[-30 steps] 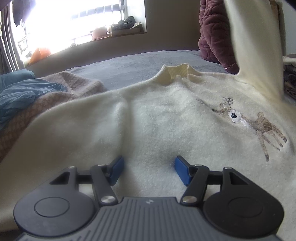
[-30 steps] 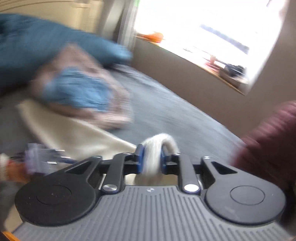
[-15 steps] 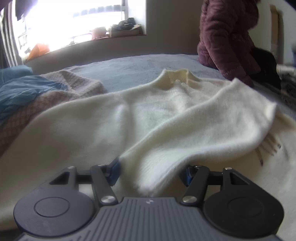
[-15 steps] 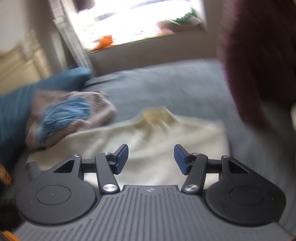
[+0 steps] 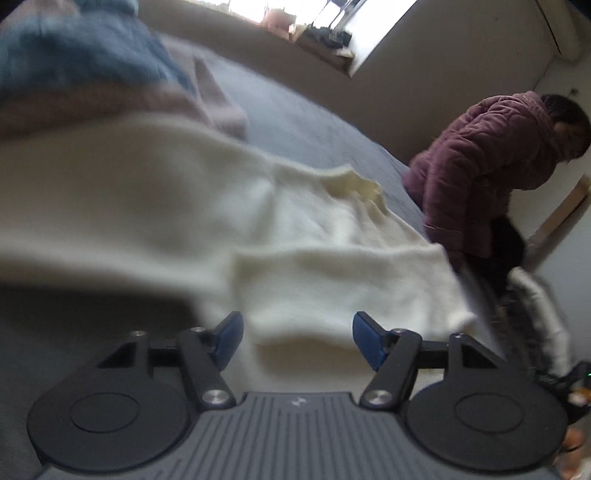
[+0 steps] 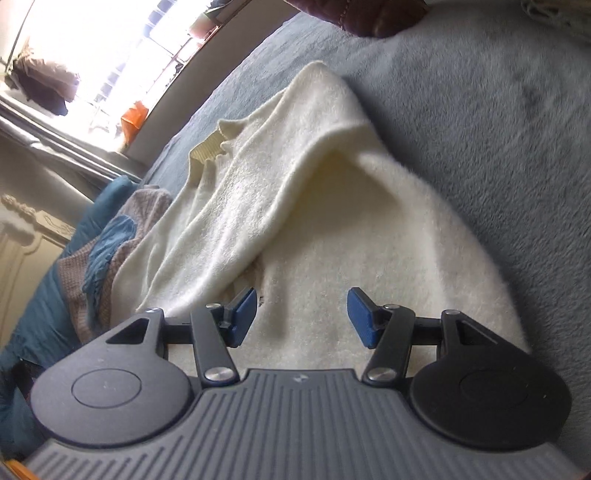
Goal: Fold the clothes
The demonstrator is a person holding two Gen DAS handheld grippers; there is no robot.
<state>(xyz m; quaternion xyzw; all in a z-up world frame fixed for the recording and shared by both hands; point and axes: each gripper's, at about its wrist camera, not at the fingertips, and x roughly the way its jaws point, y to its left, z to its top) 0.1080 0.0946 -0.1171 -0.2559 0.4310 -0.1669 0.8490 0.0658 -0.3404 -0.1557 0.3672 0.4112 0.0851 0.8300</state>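
A cream knitted sweater [image 6: 332, 206] lies spread on the grey bed [image 6: 480, 110], its ribbed collar [image 6: 207, 147] at the far end. One sleeve [image 5: 332, 273] is folded across the body. My left gripper [image 5: 297, 339] is open, tilted, low over the sleeve's cuff end, with nothing between its blue pads. In the right wrist view my right gripper [image 6: 301, 315] is open just above the sweater's body near the hem, beside the folded sleeve's edge [image 6: 229, 254]. The left wrist view is blurred.
A heap of blue and pinkish-brown clothes [image 6: 99, 251] lies beside the sweater [image 5: 92, 85]. A person in a maroon padded jacket [image 5: 480, 170] stands at the bed's far side. A bright window with a cluttered sill [image 5: 317, 33] runs behind the bed.
The right gripper let go of the sleeve, which now lies across the sweater's body, and dropped low near the hem. The left gripper tilted and shifted toward the cuff.
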